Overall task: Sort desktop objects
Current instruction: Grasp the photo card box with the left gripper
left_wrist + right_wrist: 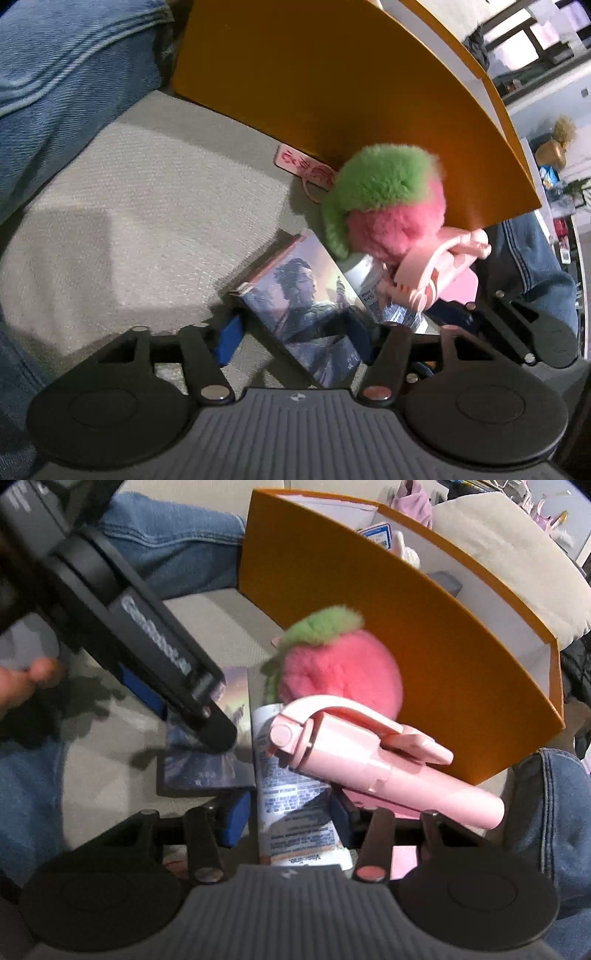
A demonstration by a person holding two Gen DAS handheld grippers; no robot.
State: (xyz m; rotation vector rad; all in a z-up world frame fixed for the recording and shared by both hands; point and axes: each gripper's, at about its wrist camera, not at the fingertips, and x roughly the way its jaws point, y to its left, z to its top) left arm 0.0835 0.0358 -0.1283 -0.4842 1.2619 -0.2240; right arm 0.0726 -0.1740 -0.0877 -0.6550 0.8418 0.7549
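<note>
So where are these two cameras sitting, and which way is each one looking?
Left wrist: rides the left gripper, looking along its fingers at a picture card between them; jeans-clad legs show.
Right wrist: rides the right gripper, looking at a white tube between its fingers, under a pink selfie stick; the left gripper, a thumb and jeans show.
Shared: the orange box, the pink-green pompom, card, tube, stick.

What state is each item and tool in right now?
Left tool: open, straddling the glossy picture card, which lies flat.
Right tool: open, around the white Vaseline tube, which lies flat.
Pink folding selfie stick: folded, resting across the tube.
Pink-and-green fluffy pom-pom: against the box.
Orange cardboard box: open-topped, holding items.
</note>
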